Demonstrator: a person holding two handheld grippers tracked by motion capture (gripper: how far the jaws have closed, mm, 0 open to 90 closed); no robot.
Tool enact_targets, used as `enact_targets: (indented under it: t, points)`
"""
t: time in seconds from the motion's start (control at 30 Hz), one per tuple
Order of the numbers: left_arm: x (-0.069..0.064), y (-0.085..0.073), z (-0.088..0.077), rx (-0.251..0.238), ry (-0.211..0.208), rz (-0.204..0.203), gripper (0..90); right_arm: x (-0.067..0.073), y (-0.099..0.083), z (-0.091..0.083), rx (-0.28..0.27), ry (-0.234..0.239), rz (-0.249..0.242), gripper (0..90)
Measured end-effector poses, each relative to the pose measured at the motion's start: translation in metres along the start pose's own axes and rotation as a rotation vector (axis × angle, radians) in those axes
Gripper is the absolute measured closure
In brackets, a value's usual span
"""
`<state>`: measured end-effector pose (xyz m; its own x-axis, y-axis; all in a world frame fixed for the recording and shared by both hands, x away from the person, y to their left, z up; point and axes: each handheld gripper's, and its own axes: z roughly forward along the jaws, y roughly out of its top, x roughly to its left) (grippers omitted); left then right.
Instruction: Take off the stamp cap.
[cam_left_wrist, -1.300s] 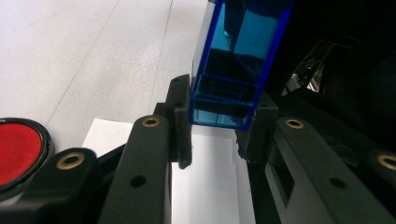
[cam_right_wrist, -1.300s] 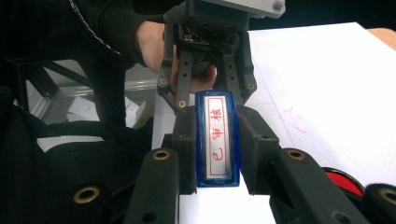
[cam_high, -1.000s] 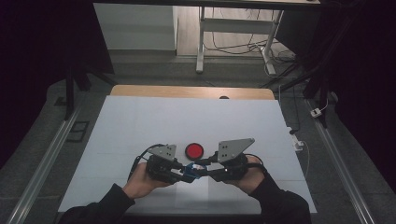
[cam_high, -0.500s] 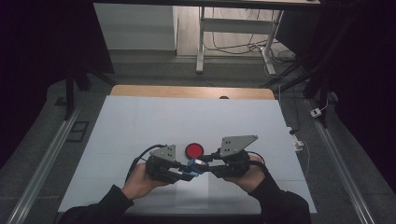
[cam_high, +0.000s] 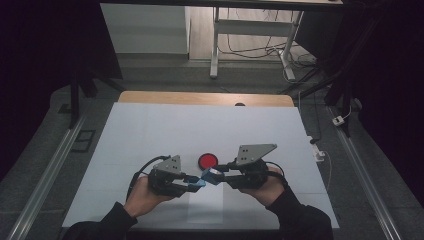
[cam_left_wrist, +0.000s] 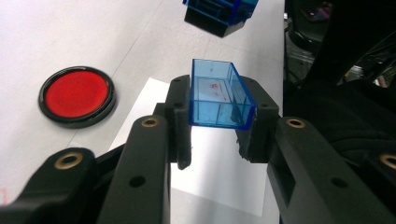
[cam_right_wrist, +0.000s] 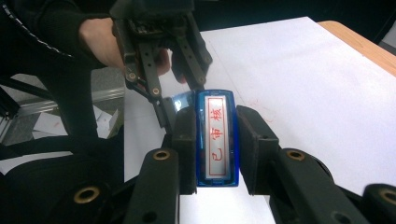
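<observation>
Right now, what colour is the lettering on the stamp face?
Red, on the white face of the blue stamp; the right gripper view shows it best.

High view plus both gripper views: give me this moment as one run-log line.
left gripper: shut on blue cap | right gripper: shut on blue stamp | red ink pad: open on table, untouched

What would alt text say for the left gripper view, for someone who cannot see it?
Two black fingers of the left gripper clamp a clear blue plastic cap, its open side up, above a white table. A round red ink pad in a black rim lies to the left, and a blue stamp body shows at the top edge.
</observation>
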<state>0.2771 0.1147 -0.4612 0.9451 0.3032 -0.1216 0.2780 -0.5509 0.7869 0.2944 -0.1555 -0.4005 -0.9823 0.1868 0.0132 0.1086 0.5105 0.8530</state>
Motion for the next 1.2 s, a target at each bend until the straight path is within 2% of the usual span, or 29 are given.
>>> enact_targets:
  t: [0.3,0.67,0.9,1.2]
  points:
    - [-0.006,-0.008,-0.01,0.025,0.069,-0.035,68.4,-0.001,-0.001,0.0,0.009,-0.011,0.012,70.5]
    - [-0.014,-0.028,-0.035,-0.004,0.131,-0.122,68.4,-0.004,-0.003,0.0,0.02,-0.027,0.029,70.5]
    - [-0.02,-0.038,-0.047,-0.004,0.178,-0.136,68.4,-0.004,-0.004,0.001,0.027,-0.037,0.035,70.5]
    - [-0.029,-0.052,-0.063,-0.027,0.204,-0.174,68.4,-0.005,-0.005,0.0,0.033,-0.051,0.037,70.5]
